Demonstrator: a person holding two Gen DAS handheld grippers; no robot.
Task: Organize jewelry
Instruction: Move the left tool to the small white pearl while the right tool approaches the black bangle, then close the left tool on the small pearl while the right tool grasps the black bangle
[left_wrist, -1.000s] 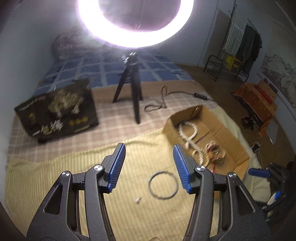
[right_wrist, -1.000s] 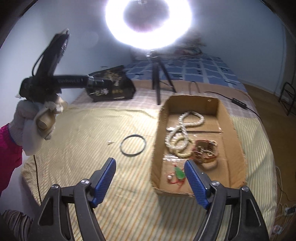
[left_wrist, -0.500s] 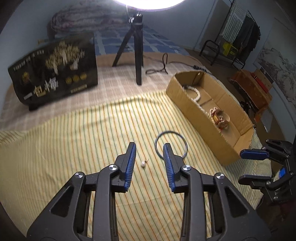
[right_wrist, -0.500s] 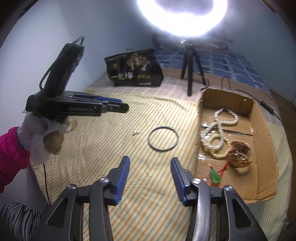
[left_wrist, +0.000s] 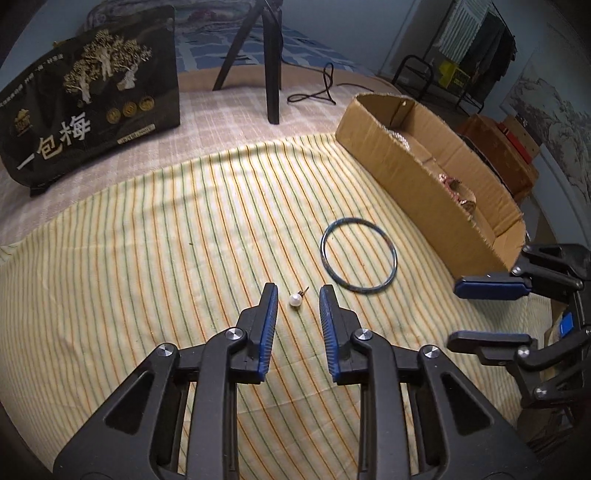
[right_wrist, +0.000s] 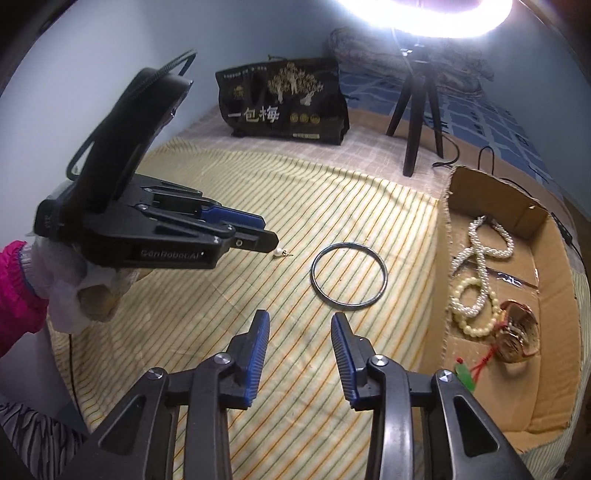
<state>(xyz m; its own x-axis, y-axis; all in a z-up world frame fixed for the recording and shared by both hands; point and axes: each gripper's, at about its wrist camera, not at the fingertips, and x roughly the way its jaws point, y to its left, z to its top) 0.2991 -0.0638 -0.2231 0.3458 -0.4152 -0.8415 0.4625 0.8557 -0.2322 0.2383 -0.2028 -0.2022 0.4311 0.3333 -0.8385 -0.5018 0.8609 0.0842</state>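
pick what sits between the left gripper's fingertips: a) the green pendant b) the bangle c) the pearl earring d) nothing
c: in the left wrist view the pearl earring lies on the striped cloth between the open fingertips of the left gripper, not yet pinched, while the bangle lies apart to the right.

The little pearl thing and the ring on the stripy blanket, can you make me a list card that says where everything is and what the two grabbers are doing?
pearl earring: on the striped blanket, between the left gripper's open fingers, not pinched
dark bangle: flat on the blanket, between earring and box, untouched
cardboard box: open, on the blanket beside the bangle
in the box: pearl necklace, bead bracelet, gold piece, green pendant
right gripper: open, empty, near the bangle
black bag: standing behind
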